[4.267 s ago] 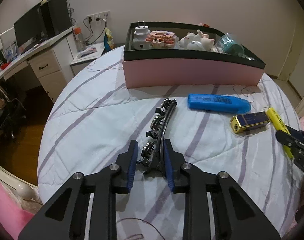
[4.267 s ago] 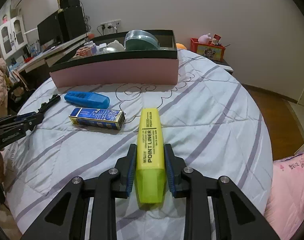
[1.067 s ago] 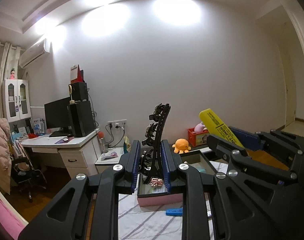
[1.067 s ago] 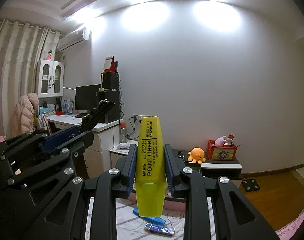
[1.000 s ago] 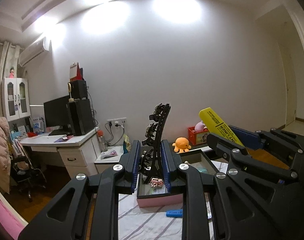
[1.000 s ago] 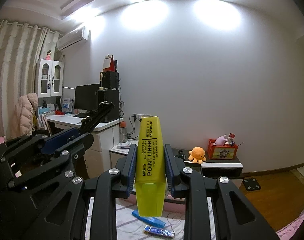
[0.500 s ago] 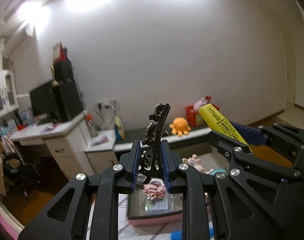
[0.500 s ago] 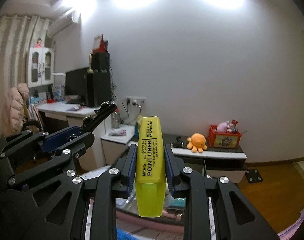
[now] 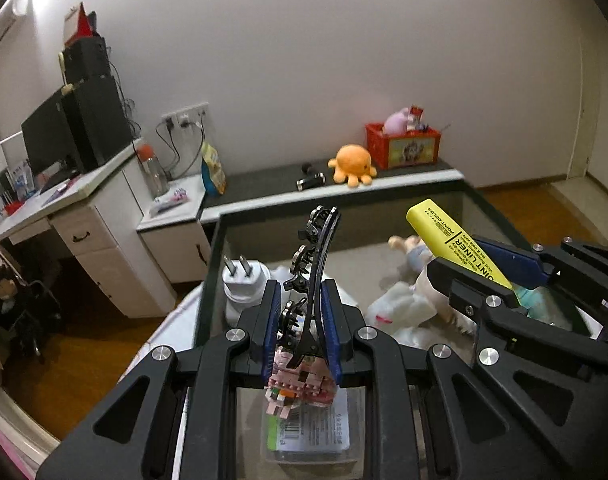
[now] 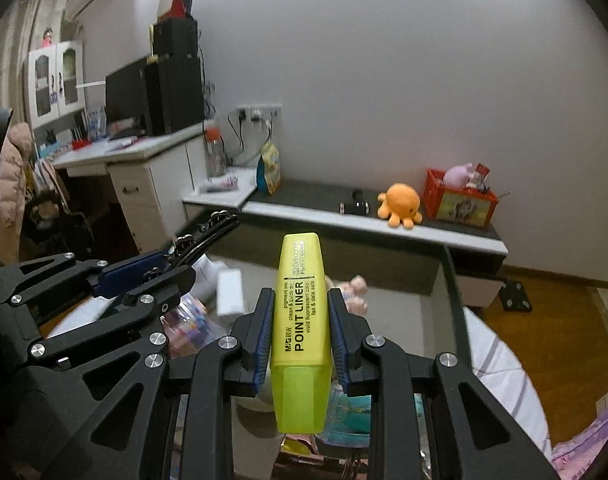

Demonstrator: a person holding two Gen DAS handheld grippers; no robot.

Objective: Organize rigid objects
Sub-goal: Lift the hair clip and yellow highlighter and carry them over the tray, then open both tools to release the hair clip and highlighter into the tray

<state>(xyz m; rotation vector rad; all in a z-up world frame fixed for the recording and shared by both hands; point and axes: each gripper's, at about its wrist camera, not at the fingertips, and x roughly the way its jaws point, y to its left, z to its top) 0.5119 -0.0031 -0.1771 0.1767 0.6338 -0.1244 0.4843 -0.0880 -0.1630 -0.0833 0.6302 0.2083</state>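
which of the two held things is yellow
The highlighter, gripped by the right gripper. The left gripper grips a black hair clip instead.

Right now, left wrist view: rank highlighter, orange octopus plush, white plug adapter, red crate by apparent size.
1. highlighter, though nearness inflates it
2. white plug adapter
3. red crate
4. orange octopus plush
Crate and adapter look close; unsure.

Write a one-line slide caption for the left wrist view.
Left tool grips a black hair clip above the box; right tool alongside holds a yellow highlighter.

1 highlighter (image 10: 302,316) – 1 hair clip (image 9: 313,276) – 1 box (image 9: 216,264) – 2 grippers.
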